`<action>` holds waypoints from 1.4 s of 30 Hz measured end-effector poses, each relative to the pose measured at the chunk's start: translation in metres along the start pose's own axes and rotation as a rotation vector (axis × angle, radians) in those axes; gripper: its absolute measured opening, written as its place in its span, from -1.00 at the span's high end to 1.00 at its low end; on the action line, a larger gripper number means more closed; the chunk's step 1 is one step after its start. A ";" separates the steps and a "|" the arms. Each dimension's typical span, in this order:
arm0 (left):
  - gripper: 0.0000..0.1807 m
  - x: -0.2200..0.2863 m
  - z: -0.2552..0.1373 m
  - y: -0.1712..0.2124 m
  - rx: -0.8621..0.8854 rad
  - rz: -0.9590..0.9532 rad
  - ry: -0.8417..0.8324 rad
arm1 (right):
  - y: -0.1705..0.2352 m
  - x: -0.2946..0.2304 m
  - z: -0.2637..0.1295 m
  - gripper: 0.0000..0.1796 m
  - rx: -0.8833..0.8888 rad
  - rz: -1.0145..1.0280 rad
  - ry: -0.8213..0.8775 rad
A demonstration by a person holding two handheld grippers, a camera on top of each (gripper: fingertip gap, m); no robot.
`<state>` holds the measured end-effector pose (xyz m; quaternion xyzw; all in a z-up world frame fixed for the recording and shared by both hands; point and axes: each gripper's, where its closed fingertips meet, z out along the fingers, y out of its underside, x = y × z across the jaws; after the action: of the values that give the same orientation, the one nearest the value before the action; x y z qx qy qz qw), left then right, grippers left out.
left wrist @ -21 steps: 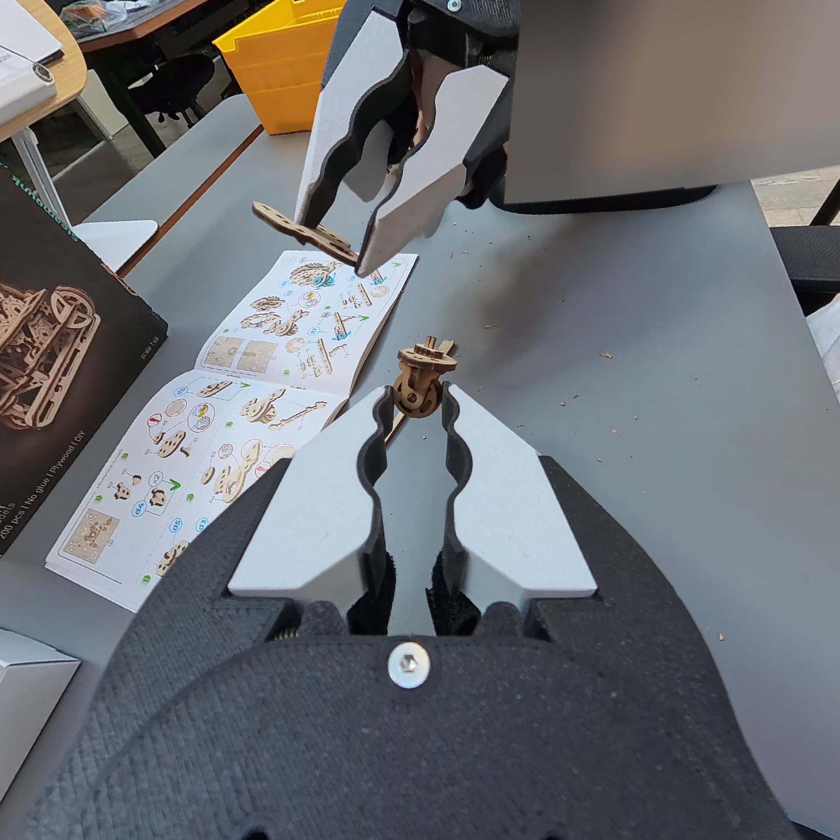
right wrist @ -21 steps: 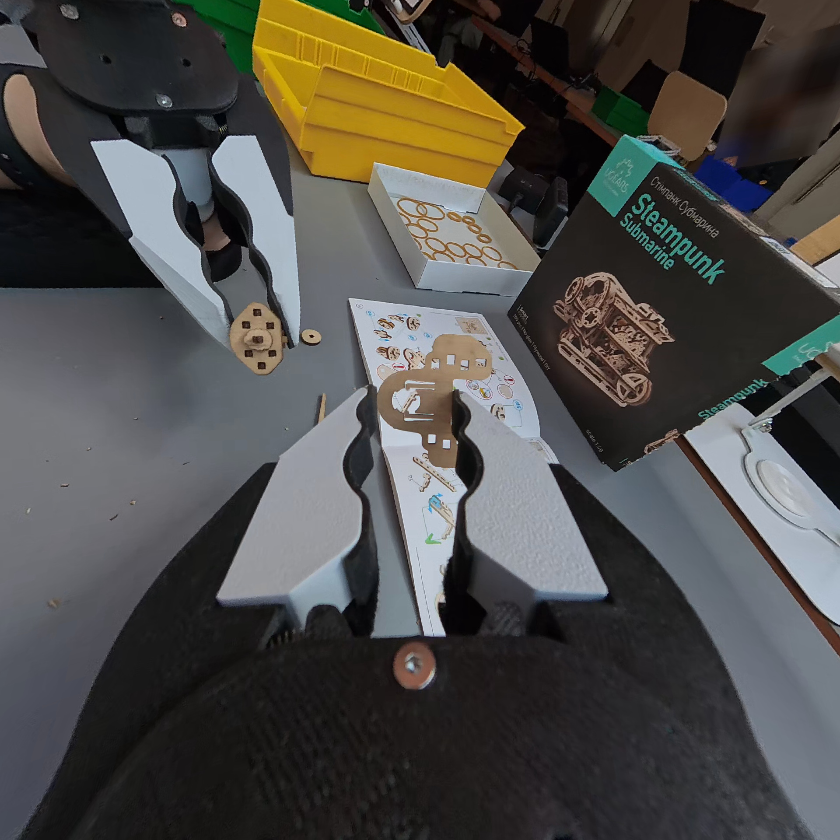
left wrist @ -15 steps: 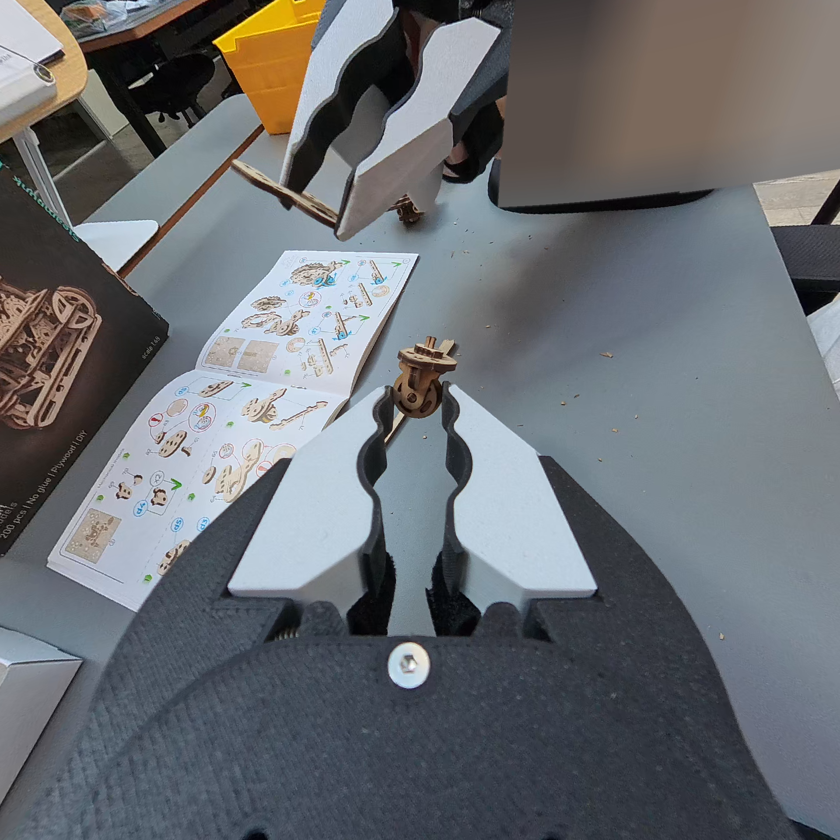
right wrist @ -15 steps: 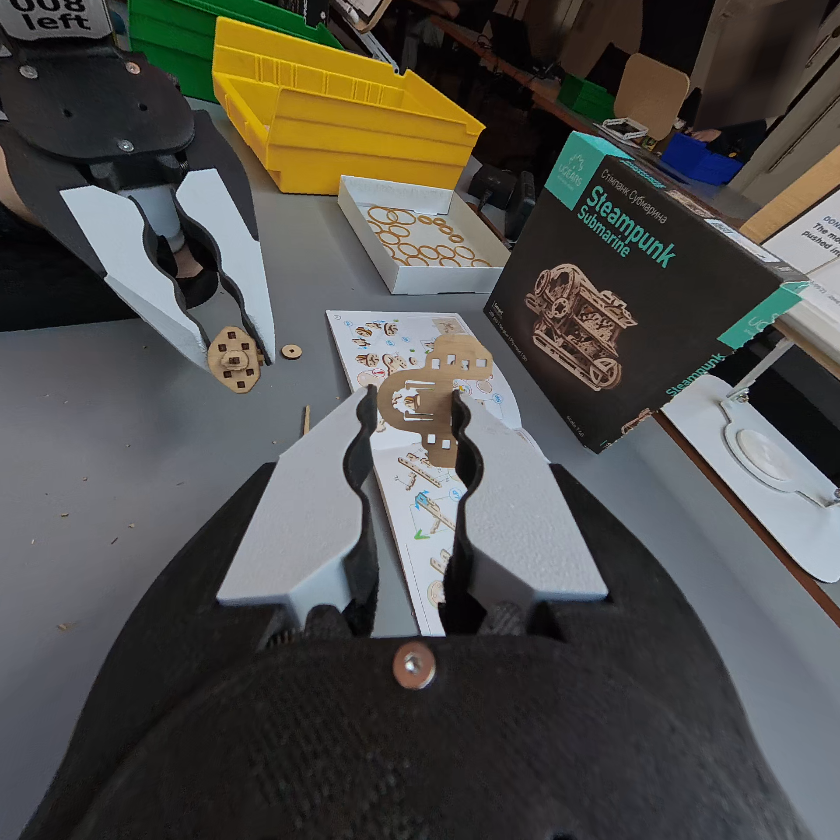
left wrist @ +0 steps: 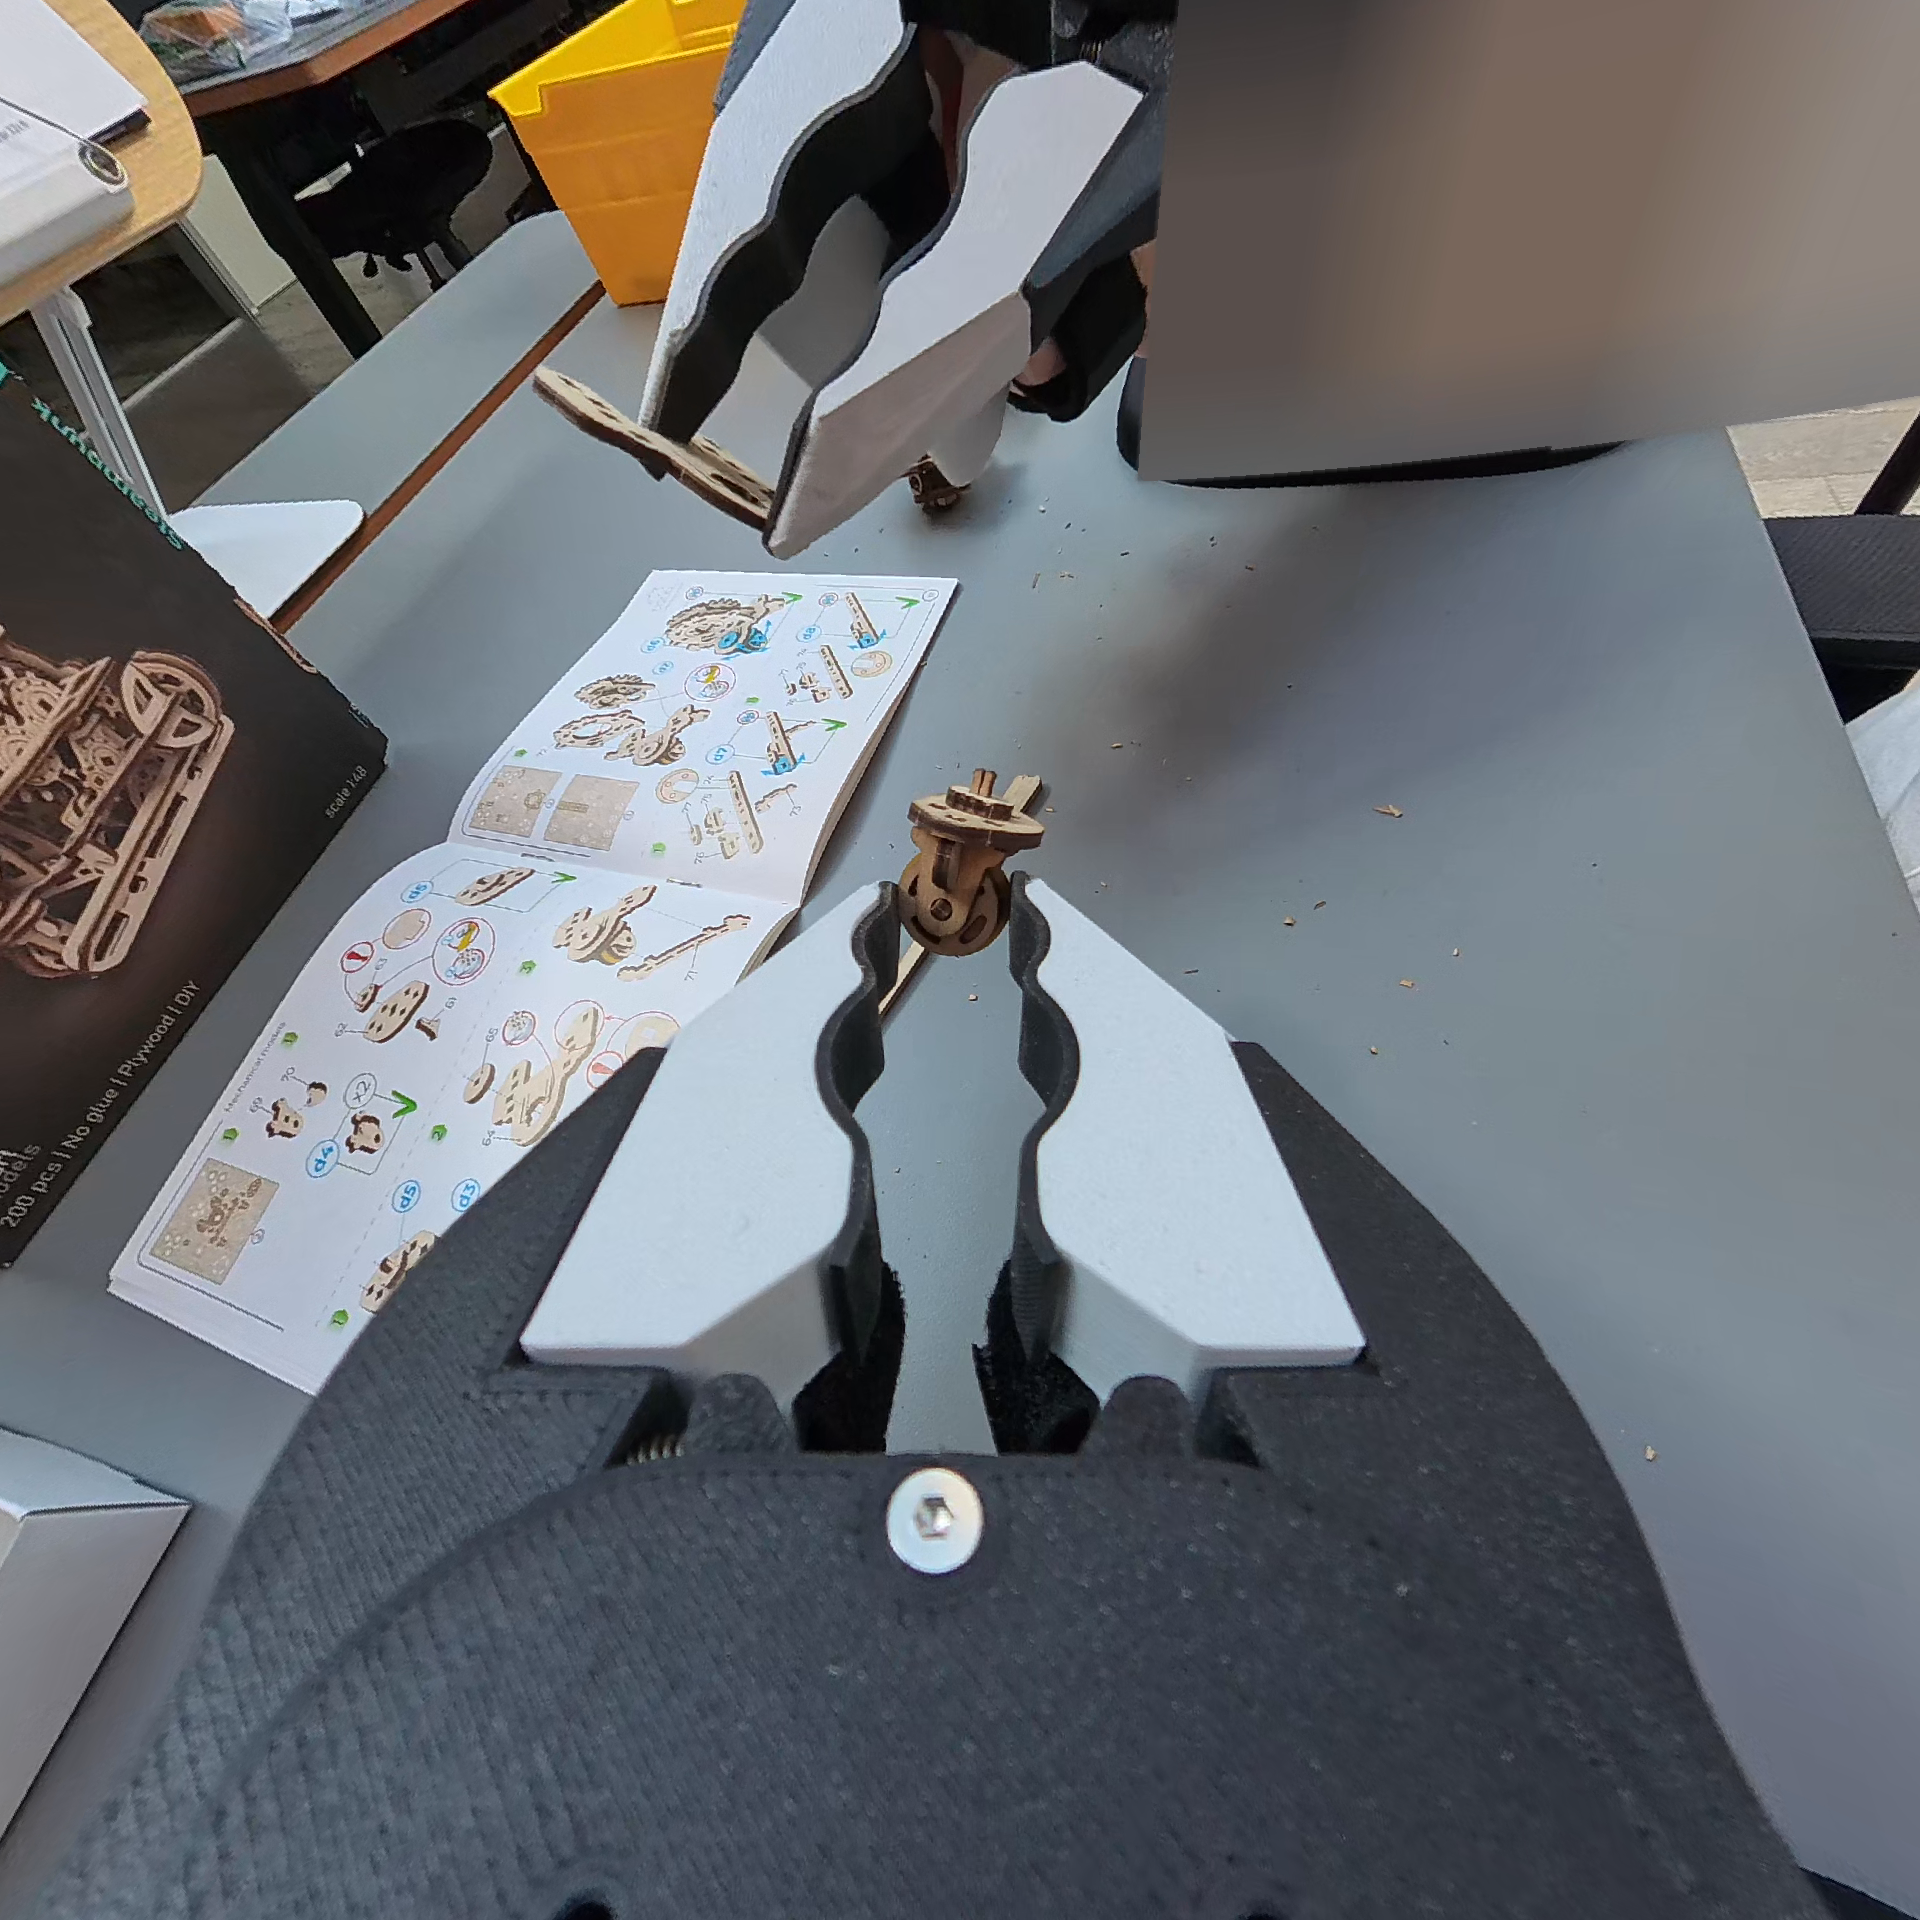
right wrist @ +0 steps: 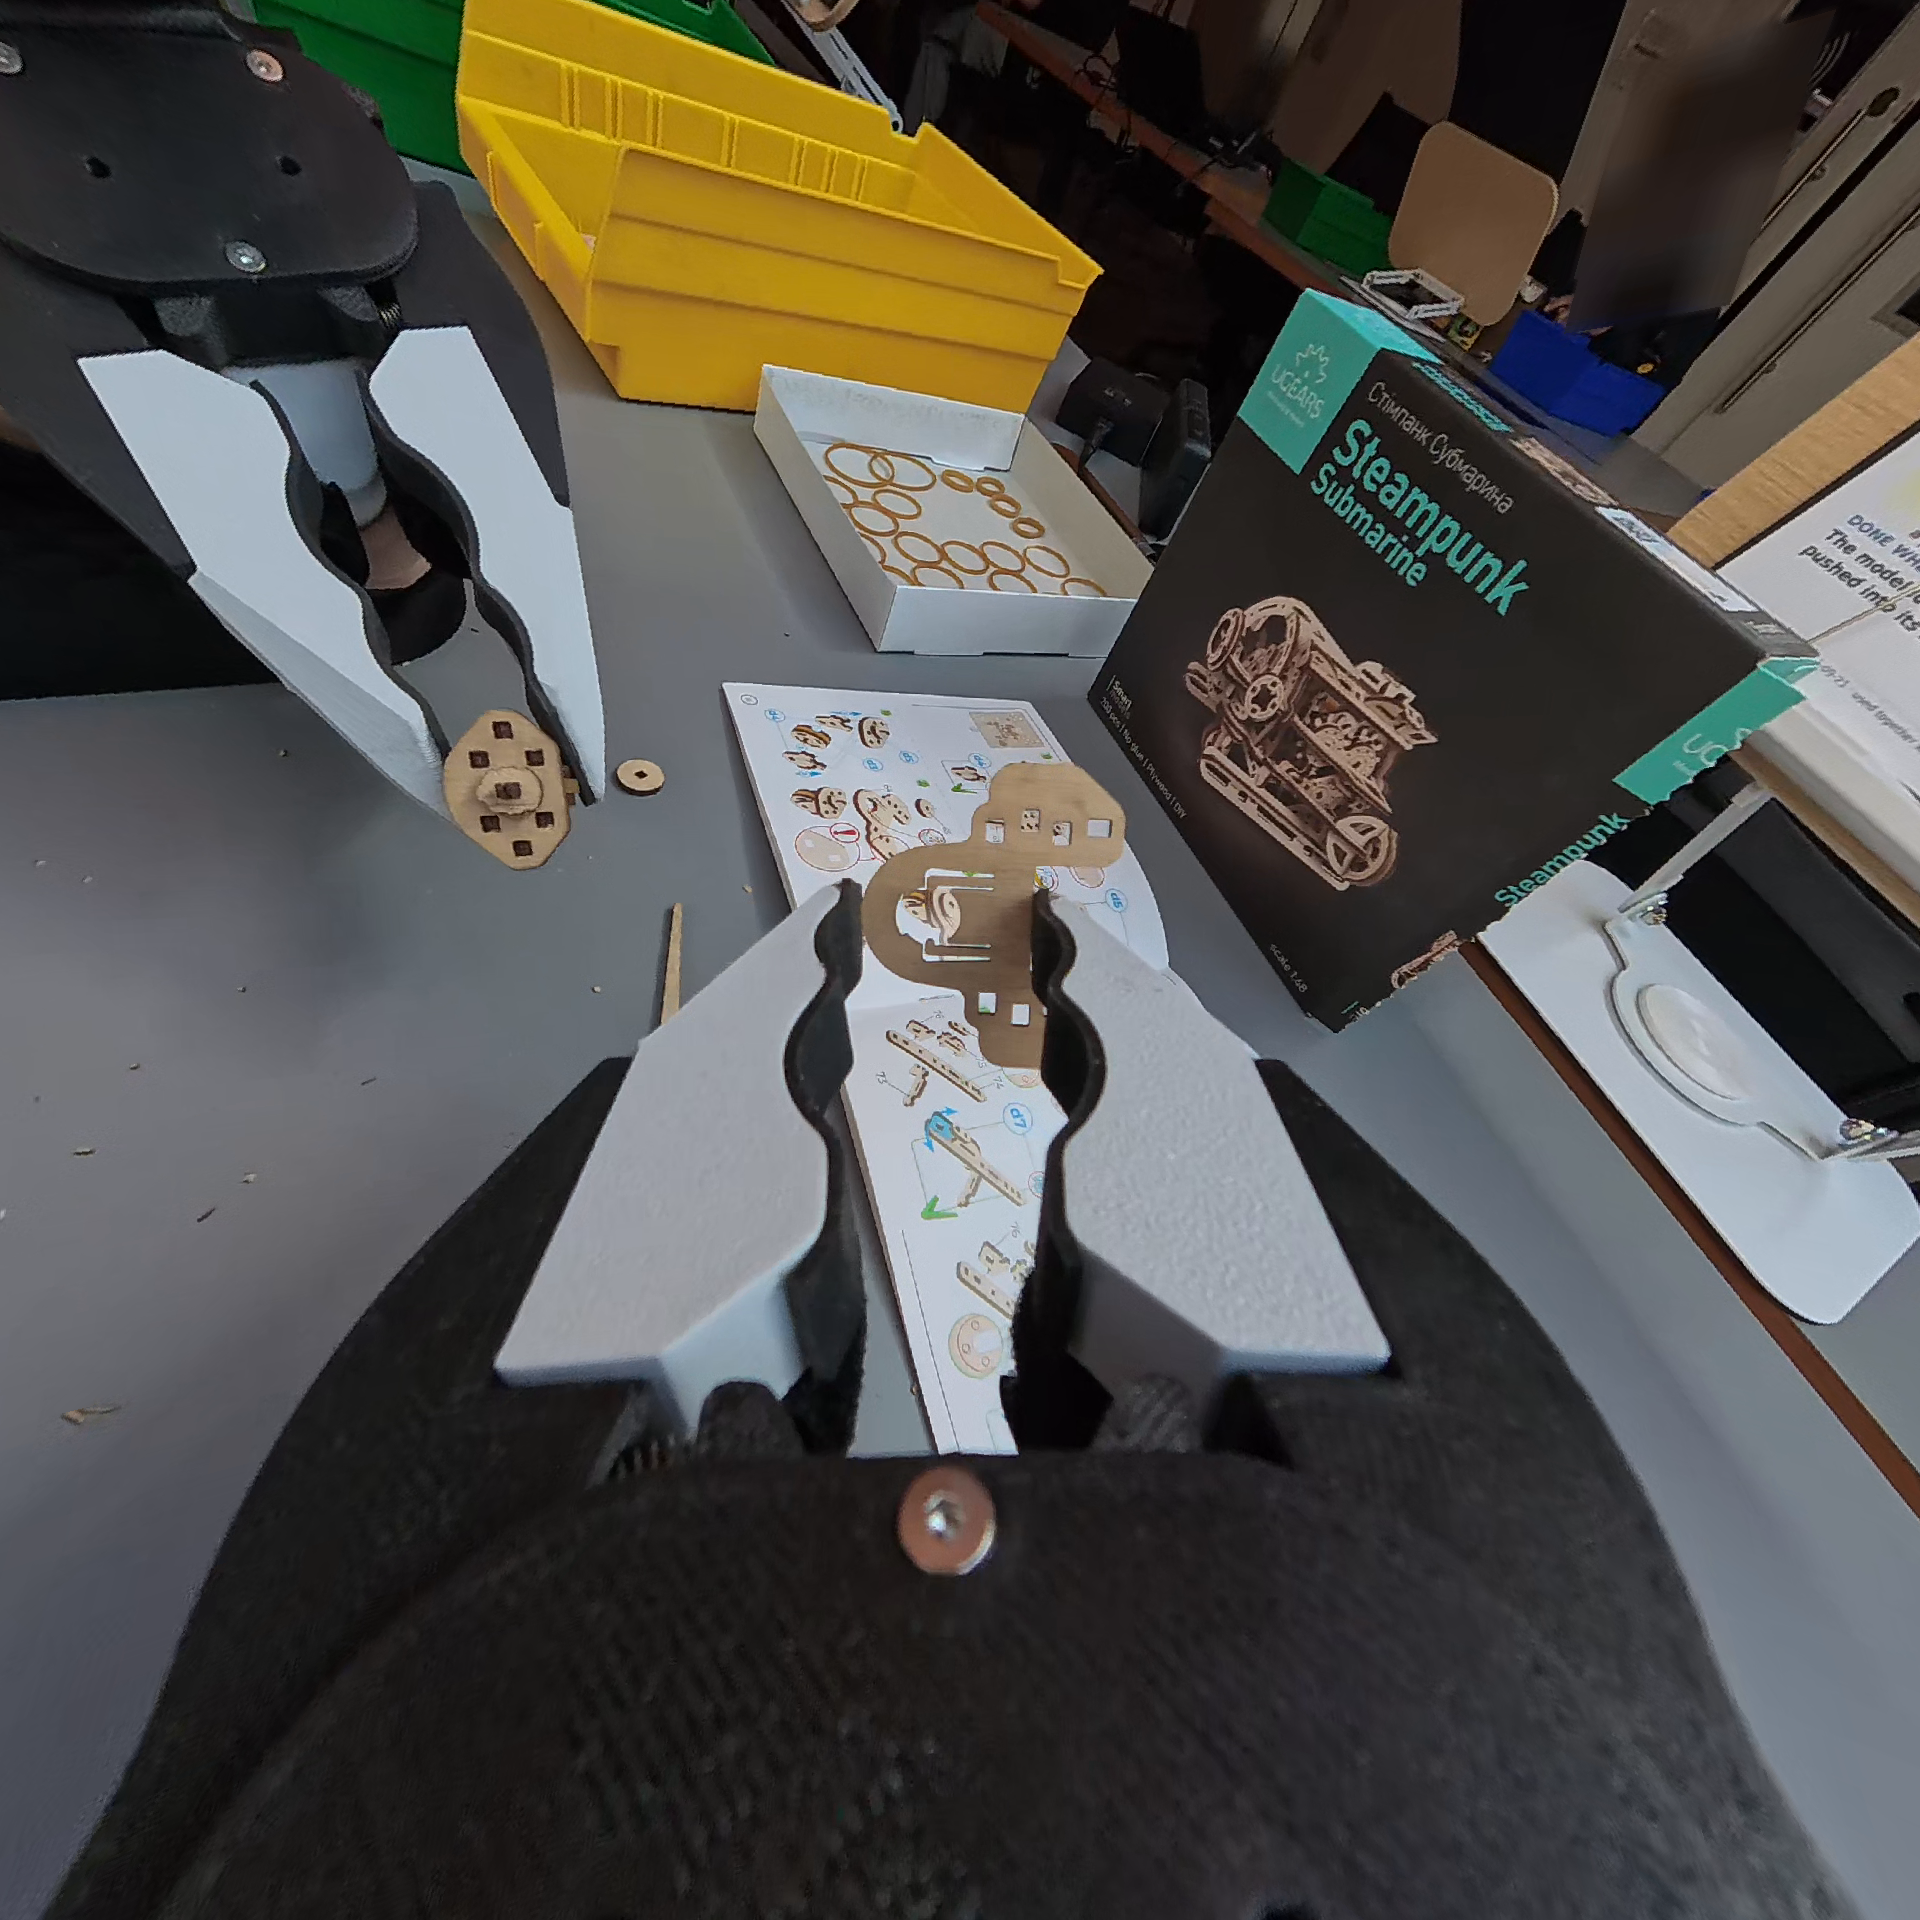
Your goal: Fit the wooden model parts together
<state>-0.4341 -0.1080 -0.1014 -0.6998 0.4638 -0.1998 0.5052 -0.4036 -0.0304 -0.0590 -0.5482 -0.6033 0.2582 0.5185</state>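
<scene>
My left gripper (left wrist: 951,904) is shut on a small wooden hub assembly (left wrist: 956,868), a slotted disc on a round piece, held just above the grey table (left wrist: 1403,935). It also shows in the right wrist view (right wrist: 509,795) at the upper left, with the hub assembly (right wrist: 506,795) facing me. My right gripper (right wrist: 945,904) is shut on a flat wooden plate (right wrist: 1039,821) with square slots and a cut-out, held upright over the instruction booklet (right wrist: 831,748). In the left wrist view the right gripper (left wrist: 727,478) hangs at the far side with the plate (left wrist: 644,442) edge-on. The two parts are apart.
The open booklet (left wrist: 582,935) lies left of centre. A black kit box (right wrist: 1403,675), a white tray (right wrist: 987,629) of wooden rings and yellow bins (right wrist: 779,260) stand behind. A loose washer (right wrist: 638,776), a thin stick (right wrist: 672,961) and a small wooden part (left wrist: 935,488) lie on the table. It is some 6 cm from my left tips to the thin stick (right wrist: 672,961).
My right gripper, still holding the plate, has lifted and drawn slightly away from the left gripper. The left gripper and its hub assembly have stayed in place.
</scene>
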 end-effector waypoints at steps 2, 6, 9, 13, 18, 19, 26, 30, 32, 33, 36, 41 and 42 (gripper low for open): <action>0.79 0.000 0.000 0.000 0.000 0.001 -0.001 | 0.001 0.002 0.000 0.65 -0.001 0.002 0.002; 0.79 0.000 0.000 -0.001 0.005 -0.004 -0.001 | -0.006 -0.012 -0.001 0.65 0.043 0.008 -0.086; 0.79 0.001 0.001 0.000 0.003 -0.010 0.005 | -0.019 -0.044 -0.003 0.65 0.105 0.033 -0.249; 0.79 0.002 0.002 -0.001 0.002 -0.016 0.011 | -0.027 -0.069 -0.004 0.66 0.125 0.096 -0.369; 0.79 0.004 0.002 -0.004 0.015 -0.034 0.027 | -0.028 -0.086 0.000 0.66 0.120 0.089 -0.425; 0.79 0.004 0.002 -0.004 0.016 -0.034 0.028 | -0.027 -0.088 0.002 0.66 0.113 0.076 -0.422; 0.79 0.005 0.003 -0.006 0.021 -0.020 0.023 | -0.022 -0.088 0.008 0.66 0.071 0.044 -0.376; 0.79 0.006 0.003 -0.008 0.027 -0.017 0.023 | -0.020 -0.087 0.010 0.66 0.065 0.024 -0.363; 0.79 0.006 0.003 -0.009 0.033 -0.014 0.023 | -0.020 -0.089 0.010 0.66 0.060 0.014 -0.366; 0.79 0.006 0.003 -0.009 0.034 -0.013 0.023 | -0.020 -0.089 0.010 0.66 0.059 0.010 -0.362; 0.79 0.007 0.003 -0.010 0.036 -0.004 0.023 | -0.020 -0.088 0.011 0.66 0.060 -0.017 -0.344; 0.80 0.008 0.002 -0.012 0.050 0.008 0.025 | -0.022 -0.087 0.009 0.66 0.074 -0.024 -0.336; 0.80 0.009 0.001 -0.013 0.052 0.013 0.024 | -0.022 -0.087 0.009 0.66 0.075 -0.022 -0.338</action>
<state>-0.4232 -0.1138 -0.0922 -0.6810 0.4692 -0.2169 0.5187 -0.4327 -0.1153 -0.0720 -0.4706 -0.6778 0.3632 0.4327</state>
